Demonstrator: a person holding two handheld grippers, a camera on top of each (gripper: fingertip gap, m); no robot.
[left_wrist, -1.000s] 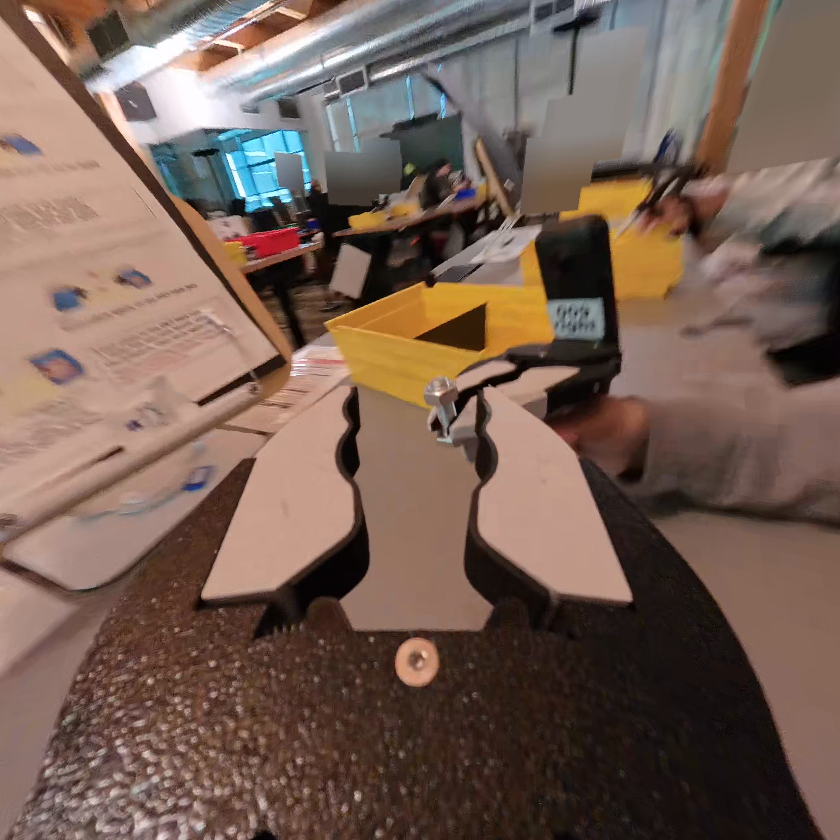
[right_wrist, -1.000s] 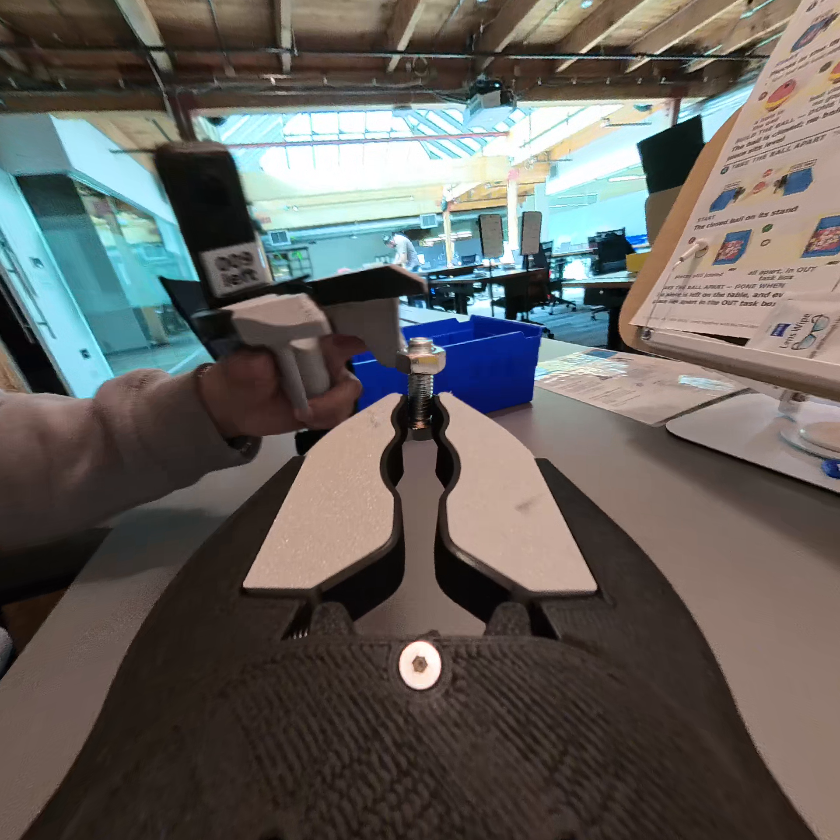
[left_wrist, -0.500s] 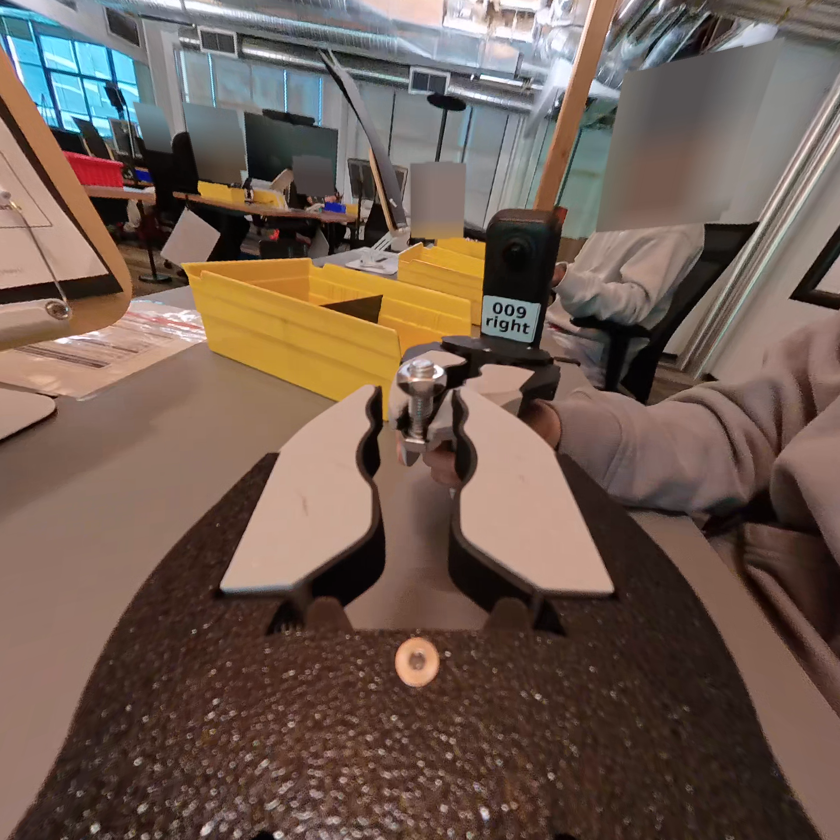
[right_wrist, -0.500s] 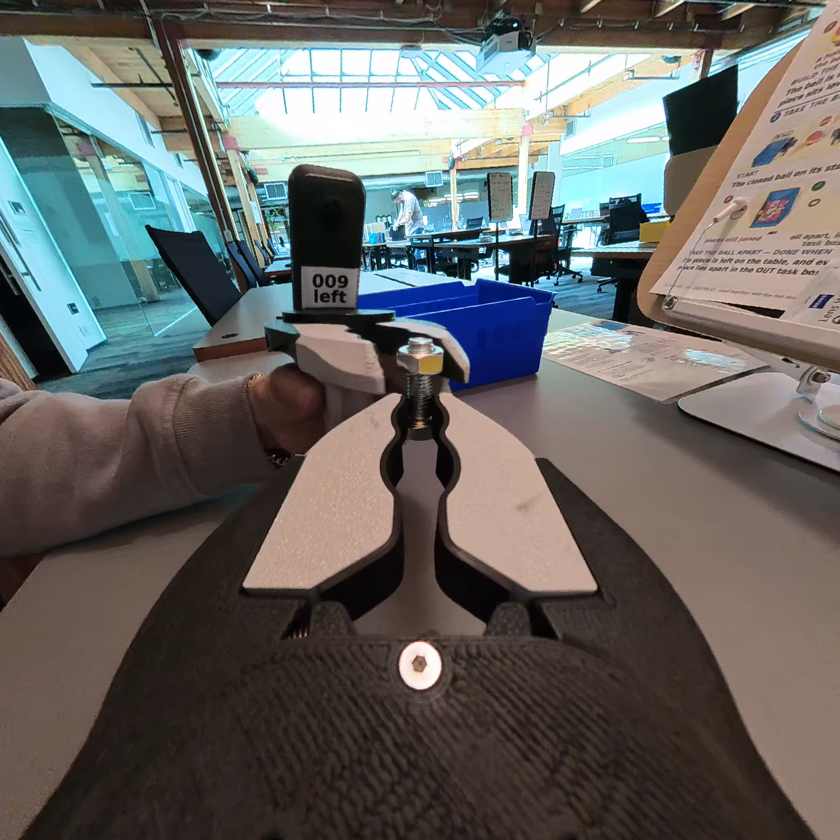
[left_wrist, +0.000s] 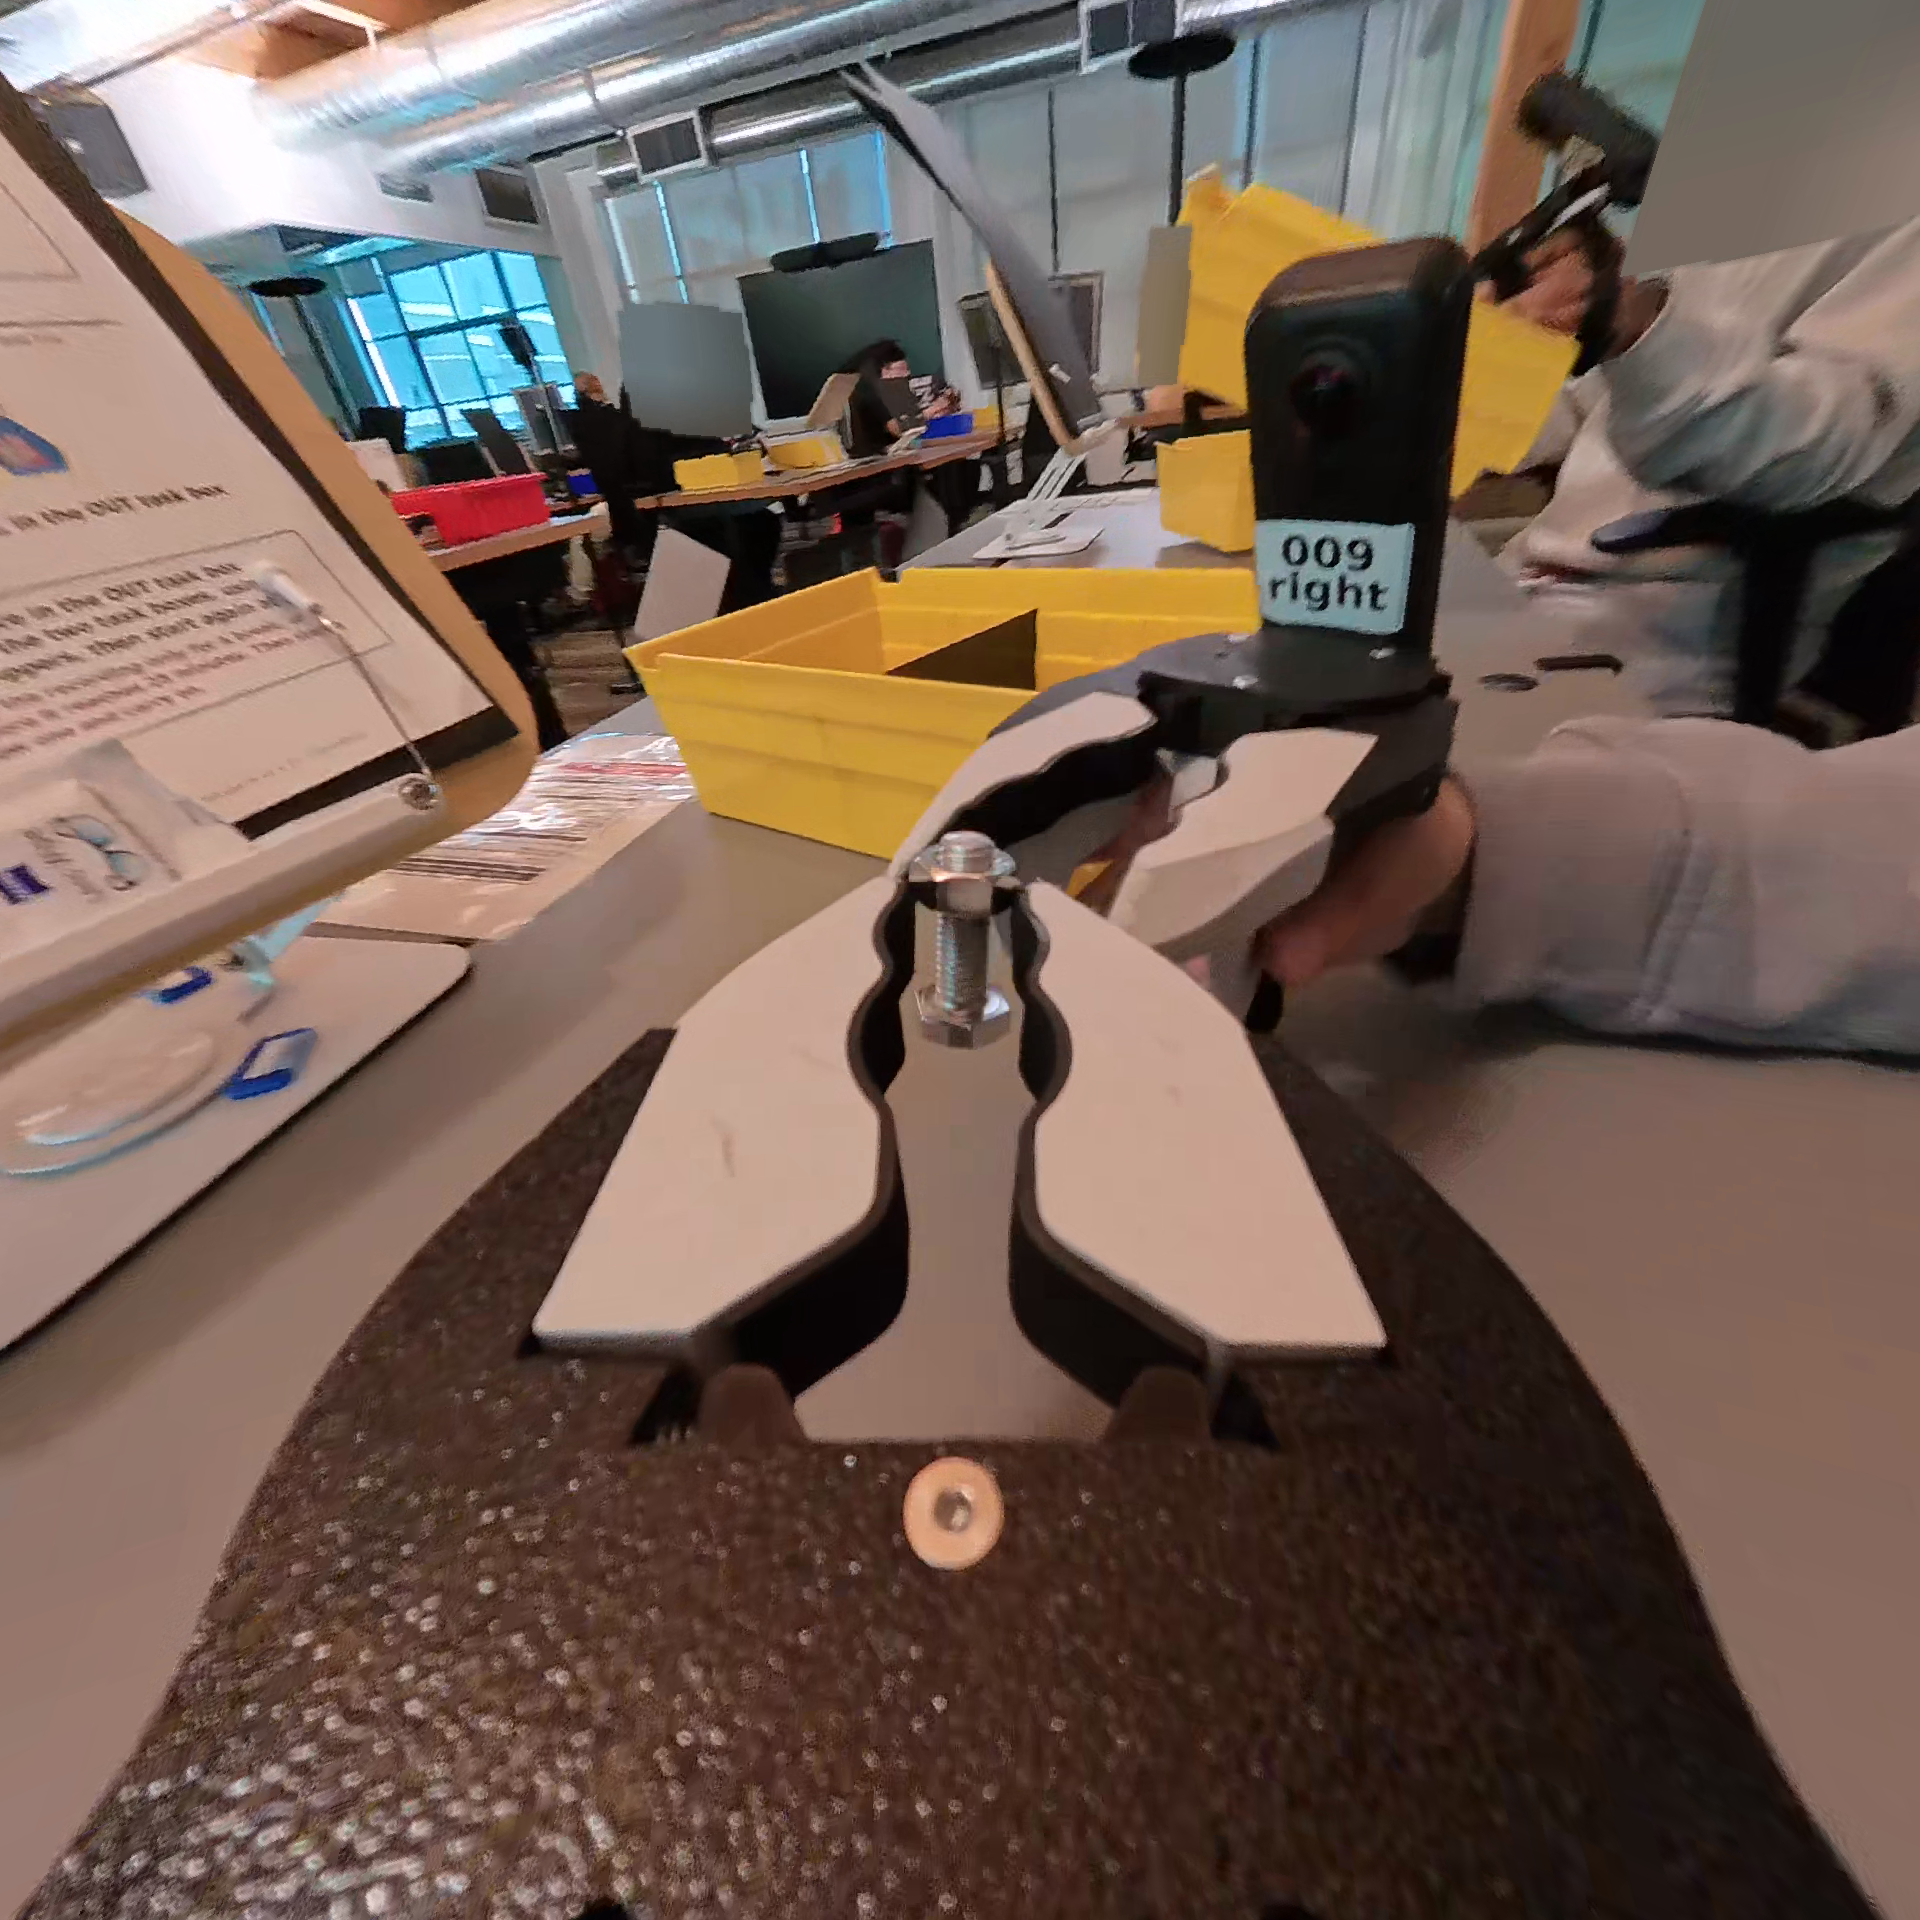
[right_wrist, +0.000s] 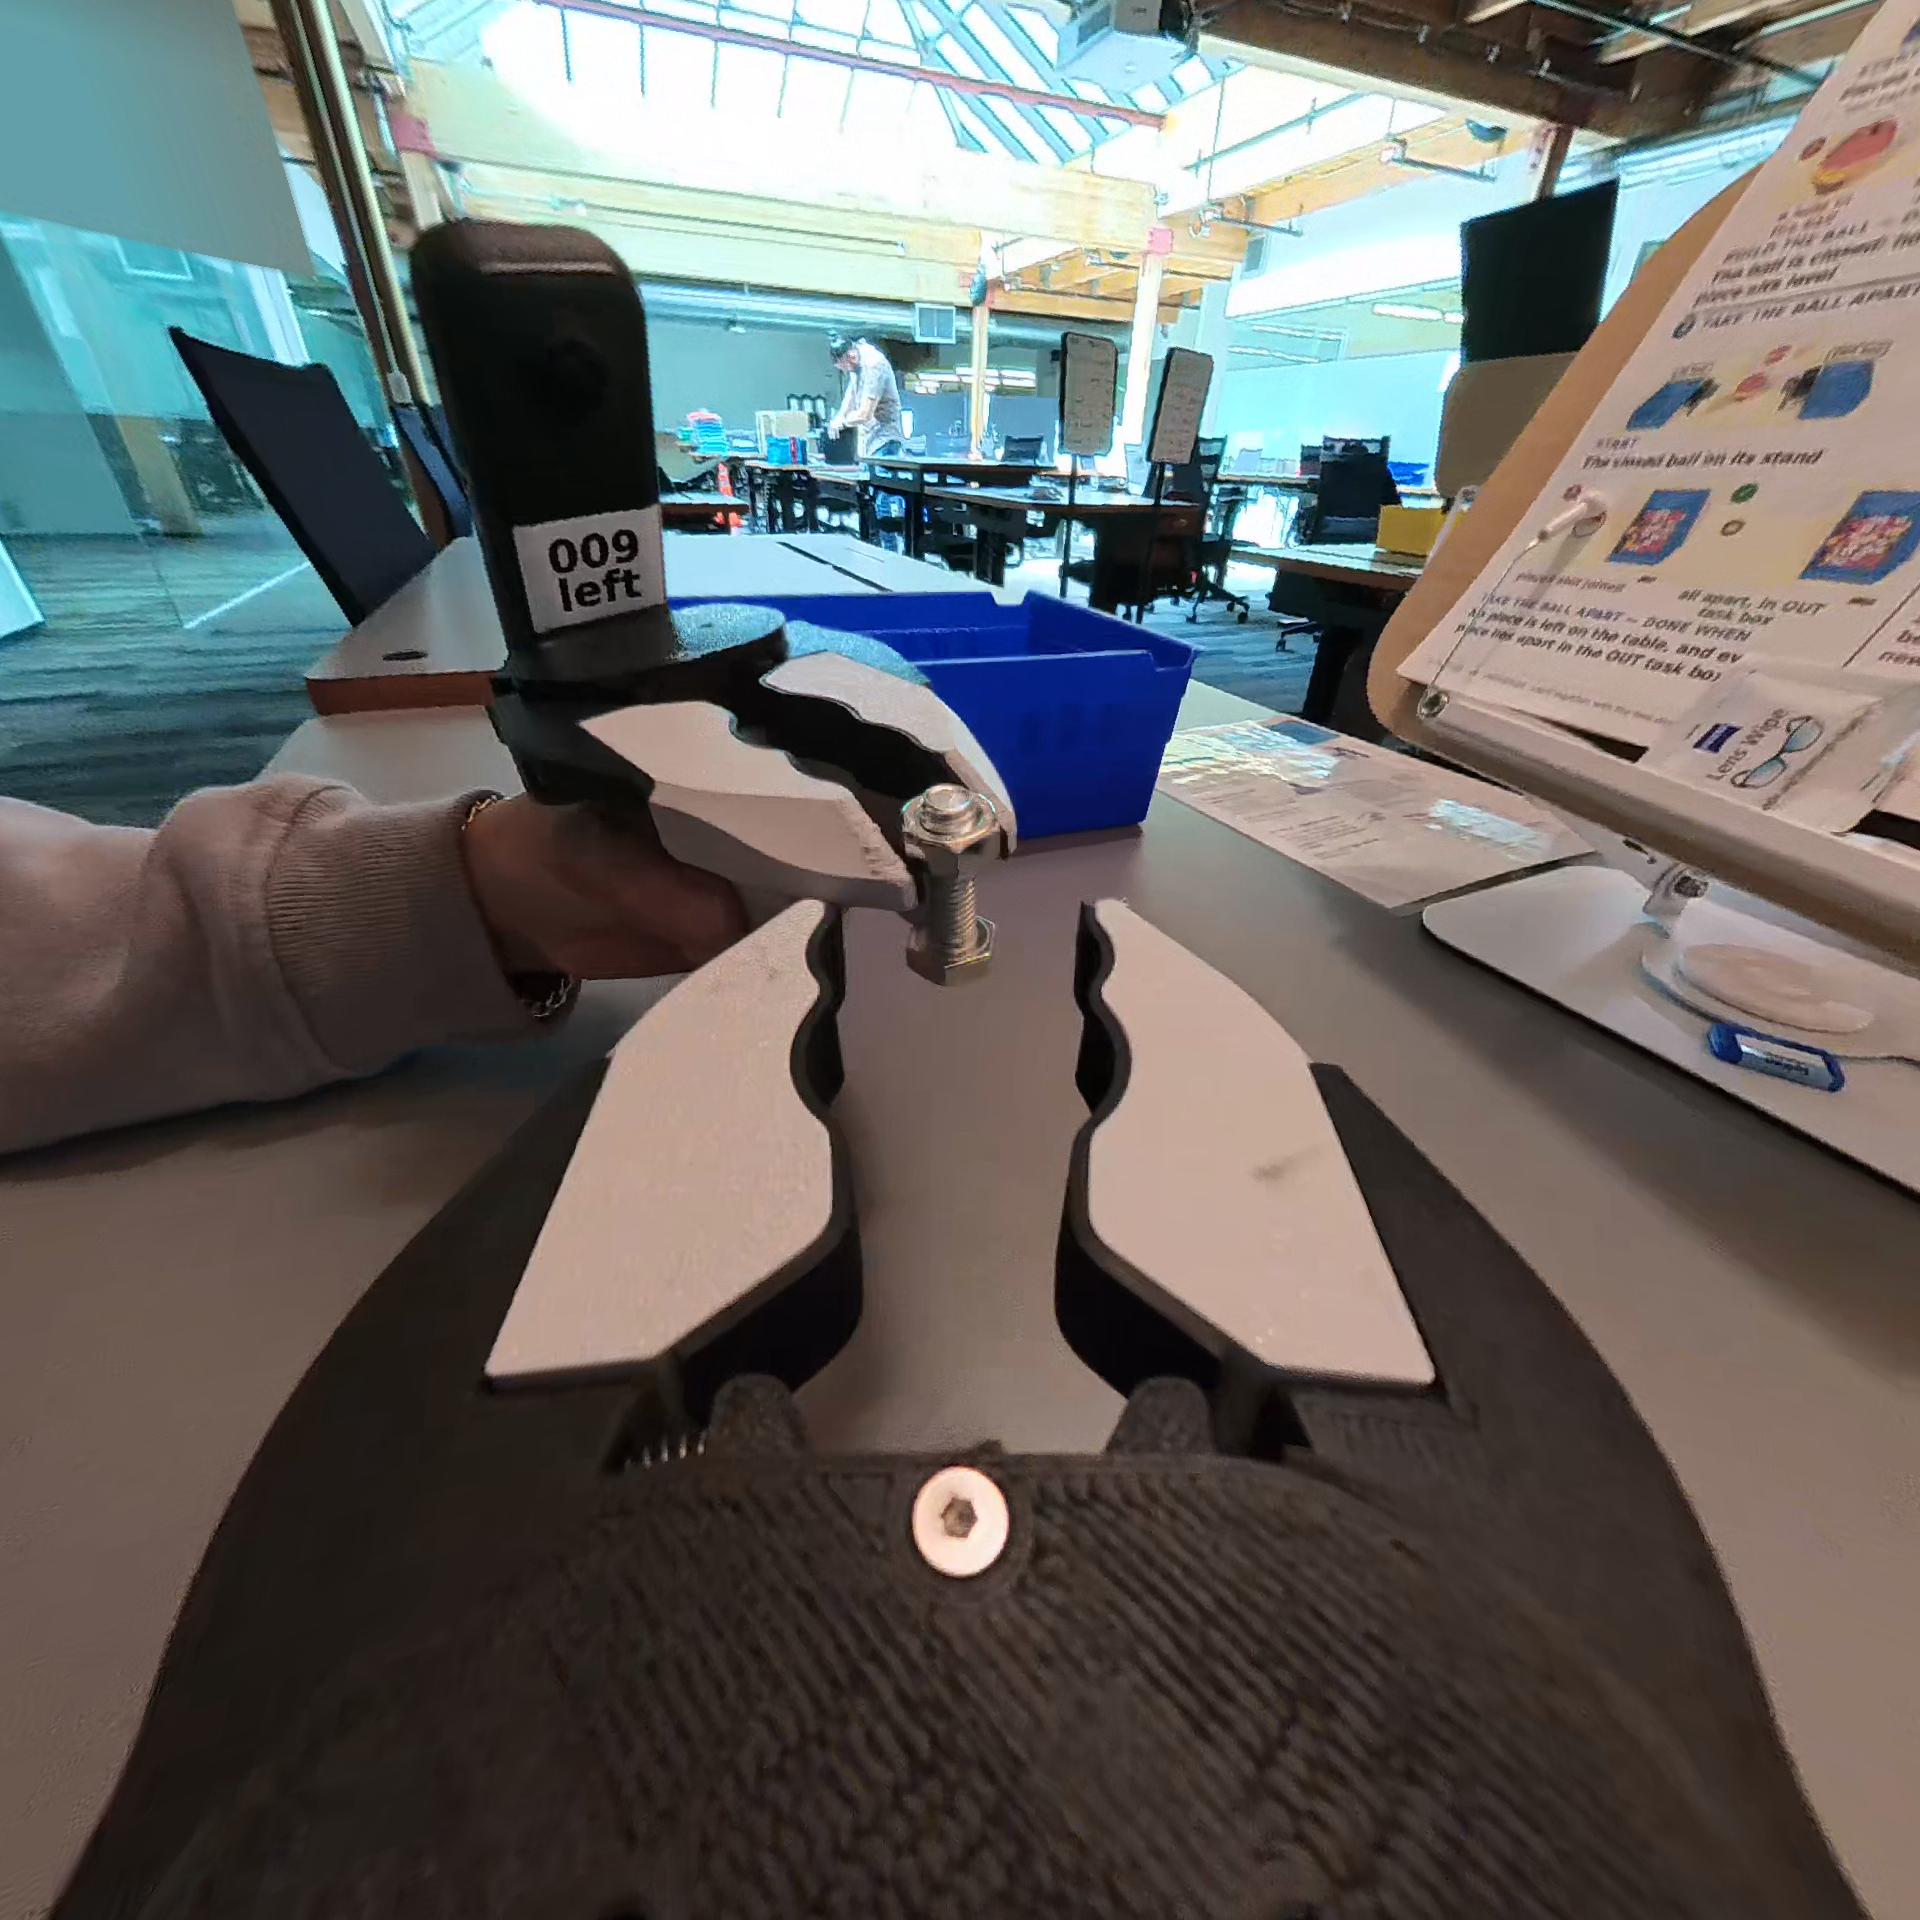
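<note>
Left tongs (left_wrist: 961, 894) grip bolt (left_wrist: 958, 961); right tongs (right_wrist: 961, 914) open; yellow bin (left_wrist: 831, 727) contents unclear

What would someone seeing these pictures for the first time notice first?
A silver bolt with nuts hangs upright over the grey table, clamped at its upper nut by the left gripper. The right gripper stands open just in front of it, touching nothing. Behind sit a yellow bin and a blue bin.
</note>
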